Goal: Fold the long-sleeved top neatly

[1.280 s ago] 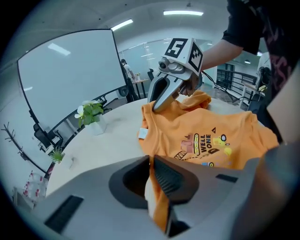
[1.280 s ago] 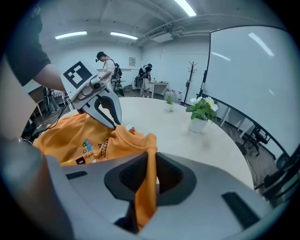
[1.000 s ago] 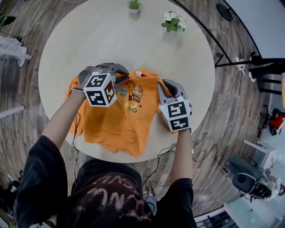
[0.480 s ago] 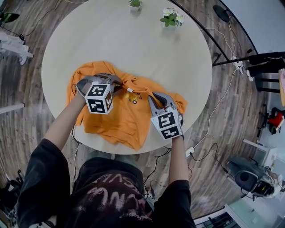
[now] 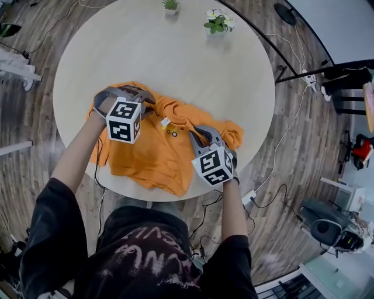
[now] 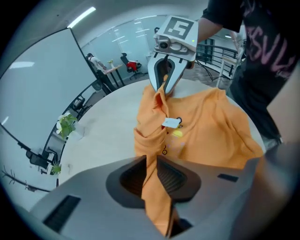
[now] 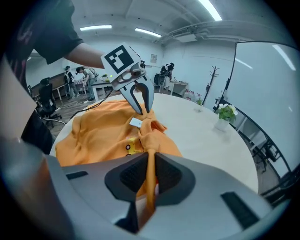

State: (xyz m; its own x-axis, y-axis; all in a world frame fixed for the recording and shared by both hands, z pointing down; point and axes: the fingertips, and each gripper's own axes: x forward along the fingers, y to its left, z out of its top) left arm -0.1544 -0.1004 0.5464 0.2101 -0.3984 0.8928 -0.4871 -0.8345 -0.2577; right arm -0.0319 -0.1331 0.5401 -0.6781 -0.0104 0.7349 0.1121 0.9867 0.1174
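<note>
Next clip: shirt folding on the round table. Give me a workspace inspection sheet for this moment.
Surface: round table, pale top.
Job's things: orange top rumpled at the near edge, white tag at the collar.
Clutter: green plant and flowering plant at the far edge.
Grippers: left gripper pinches fabric, jaws have just been opening; right gripper shut on a fold.
Cables: cables on the floor, running to a power strip.
Surroundings: wood floor; office desks and people beyond.
</note>
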